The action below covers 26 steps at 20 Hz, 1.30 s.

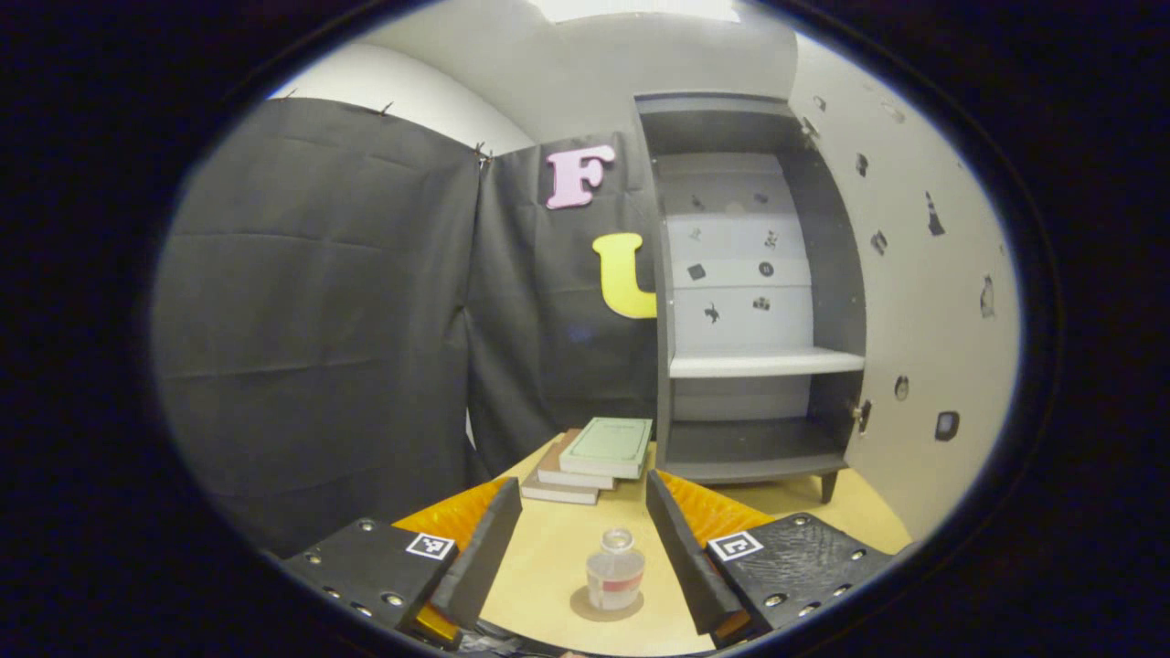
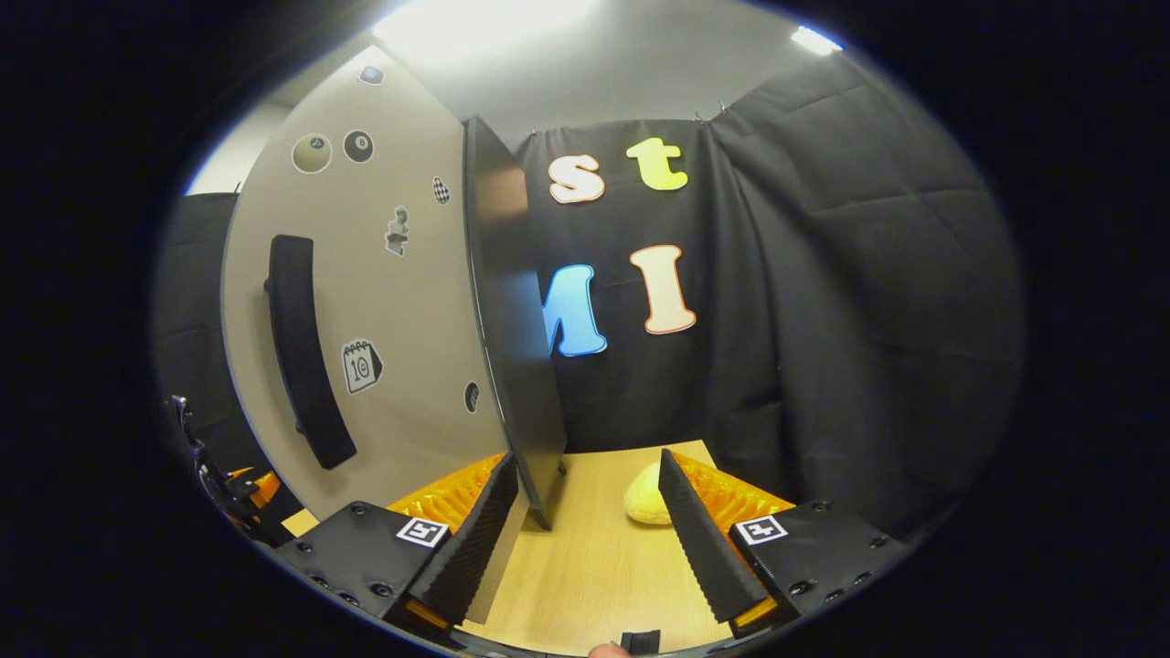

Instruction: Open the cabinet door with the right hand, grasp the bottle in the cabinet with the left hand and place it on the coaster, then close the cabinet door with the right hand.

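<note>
In the left gripper view, the bottle [image 1: 614, 574] stands on the coaster [image 1: 585, 607] on the table [image 1: 548, 557]. Behind it lies a stack of books [image 1: 592, 461], with the open cabinet [image 1: 759, 302] to their right.

right gripper [image 2: 594, 539] finger hides part of the pale yellow lump [image 2: 647, 498]; door stickers [image 1: 946, 425] too small to tell
</note>
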### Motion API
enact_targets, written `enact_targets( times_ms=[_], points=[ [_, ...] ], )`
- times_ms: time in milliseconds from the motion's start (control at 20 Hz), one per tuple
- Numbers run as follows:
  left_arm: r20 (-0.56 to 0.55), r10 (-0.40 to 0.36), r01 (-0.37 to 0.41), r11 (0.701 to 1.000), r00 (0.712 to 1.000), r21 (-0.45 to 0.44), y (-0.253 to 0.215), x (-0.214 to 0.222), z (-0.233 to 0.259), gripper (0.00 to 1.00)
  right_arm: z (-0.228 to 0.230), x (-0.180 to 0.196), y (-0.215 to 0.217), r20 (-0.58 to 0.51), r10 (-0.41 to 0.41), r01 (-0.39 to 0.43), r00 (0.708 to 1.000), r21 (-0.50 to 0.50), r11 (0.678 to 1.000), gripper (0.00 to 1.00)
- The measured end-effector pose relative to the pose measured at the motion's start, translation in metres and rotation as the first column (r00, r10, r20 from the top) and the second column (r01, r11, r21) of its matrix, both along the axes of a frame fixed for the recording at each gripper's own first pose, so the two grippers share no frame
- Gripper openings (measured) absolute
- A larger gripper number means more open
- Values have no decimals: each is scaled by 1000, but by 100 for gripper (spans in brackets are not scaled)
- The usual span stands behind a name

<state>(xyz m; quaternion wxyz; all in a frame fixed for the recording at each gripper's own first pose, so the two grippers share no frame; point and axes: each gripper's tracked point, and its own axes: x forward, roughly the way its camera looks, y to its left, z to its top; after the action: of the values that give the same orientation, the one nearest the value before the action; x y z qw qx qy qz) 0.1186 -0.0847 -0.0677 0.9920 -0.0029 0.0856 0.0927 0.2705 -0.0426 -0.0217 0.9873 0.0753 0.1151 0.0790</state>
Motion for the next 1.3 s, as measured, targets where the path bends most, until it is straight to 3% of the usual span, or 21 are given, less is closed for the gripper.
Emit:
enact_targets(
  times_ms=[200, 350, 500, 600, 850, 1300],
  points=[
    [21, 11, -12, 999, 1000, 49, 17, -10, 46, 82, 30, 5, 15, 49, 36, -36, 998, 8, 999, 98],
    [51, -11, 9, 999, 999, 34, 18, -11, 65, 82, 48, 8, 32, 77, 51, -52, 996, 5, 999, 98],
    [54, -10, 10, 1000, 998, 1, 33, -11, 69, 82, 59, 6, 51, 89, 62, -60, 994, -25, 998, 98],
    [74, -9, 10, 1000, 997, -11, 47, -8, 77, 82, 62, 5, 62, 95, 67, -61, 993, -65, 996, 92],
    [84, -27, 26, 1000, 996, 12, 84, 9, 84, 82, 71, 0, 66, 126, -11, 36, 992, -194, 980, 91],
    [79, -48, 48, 999, 996, 0, 130, 26, 75, 82, 69, -4, 115, 84, 17, -2, 996, -166, 986, 92]
  ],
)
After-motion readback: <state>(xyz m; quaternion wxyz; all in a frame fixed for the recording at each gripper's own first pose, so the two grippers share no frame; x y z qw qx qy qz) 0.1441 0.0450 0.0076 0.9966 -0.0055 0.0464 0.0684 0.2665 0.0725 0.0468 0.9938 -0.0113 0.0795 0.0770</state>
